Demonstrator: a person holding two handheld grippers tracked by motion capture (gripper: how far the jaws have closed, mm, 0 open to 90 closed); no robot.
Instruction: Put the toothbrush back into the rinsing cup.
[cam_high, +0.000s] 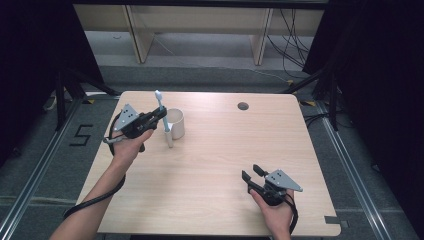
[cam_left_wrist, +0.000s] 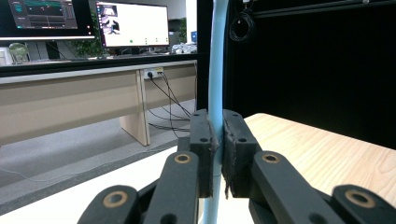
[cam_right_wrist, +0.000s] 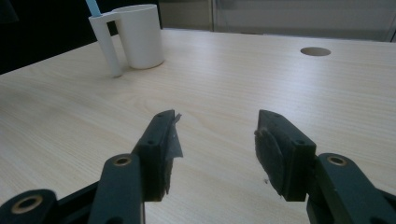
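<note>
both grippers sit over the wooden table (cam_high: 210, 165) i am working at. my left gripper (cam_high: 159, 114) pinches a light blue toothbrush (cam_left_wrist: 215, 70) by its handle — it stands upright, bristle head at the top, with its lower end by the table just beside a white cup (cam_high: 175, 123) toward the far left of the table. my right gripper (cam_right_wrist: 217, 144) rests near the front right, well apart from them — its jaws are spread with nothing between them.

White cup (cam_high: 176, 123) beside upright toothbrush (cam_high: 163, 116), bare table (cam_high: 220, 165) open between grippers
</note>
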